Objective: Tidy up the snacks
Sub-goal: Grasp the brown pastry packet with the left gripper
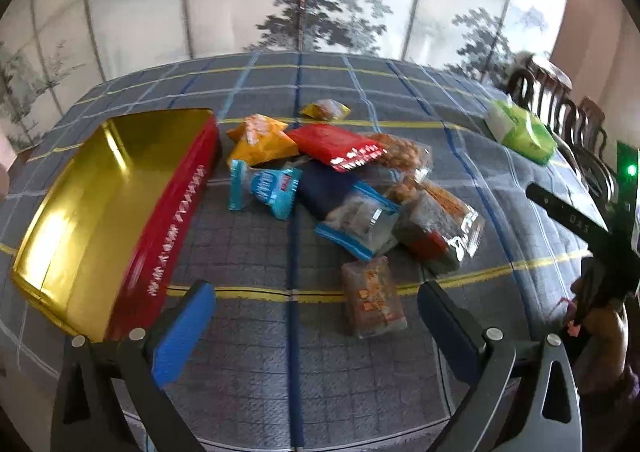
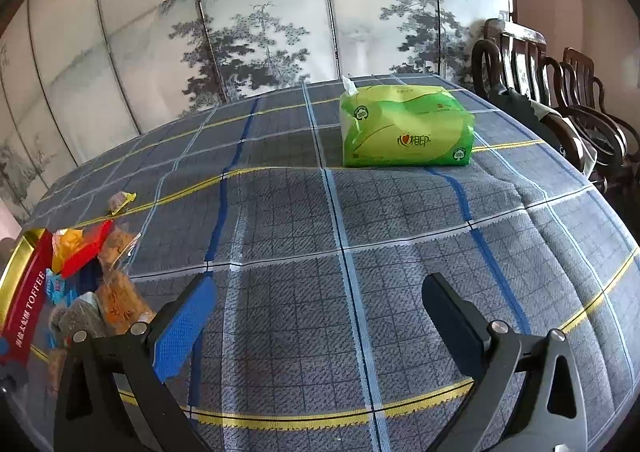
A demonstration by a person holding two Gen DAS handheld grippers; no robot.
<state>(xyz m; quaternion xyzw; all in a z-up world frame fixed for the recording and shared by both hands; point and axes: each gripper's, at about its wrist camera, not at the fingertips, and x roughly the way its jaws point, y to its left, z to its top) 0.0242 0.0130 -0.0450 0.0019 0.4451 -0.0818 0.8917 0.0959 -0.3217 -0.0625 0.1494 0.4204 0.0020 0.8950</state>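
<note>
My left hand-held gripper (image 1: 314,302) hangs over the bench (image 1: 500,188) with its jaws spread wide and nothing between them. Just ahead of it, nearer the right finger, a clear packet (image 1: 373,297) with orange print lies flat on the checked cloth. Beyond that sits the snack pile (image 1: 352,188): a blue-edged pack (image 1: 358,226), a dark bag (image 1: 438,230) to its right, a red pack (image 1: 338,146) on top further out, an orange pack (image 1: 260,140) and a blue wrapper (image 1: 266,186) to the left of the heap. One small yellow sweet (image 1: 325,109) lies apart at the far side. Ahead and to the left, close to my left finger, the tin (image 1: 88,204) stands open, gold inside, red wall with white lettering; I see nothing in it.

My right hand-held gripper (image 2: 320,302) is likewise wide open and holds nothing, over bare cloth. The pile and tin are off to its left edge. Well ahead, slightly right, a green tissue pack (image 2: 406,126) rests on the bench.
</note>
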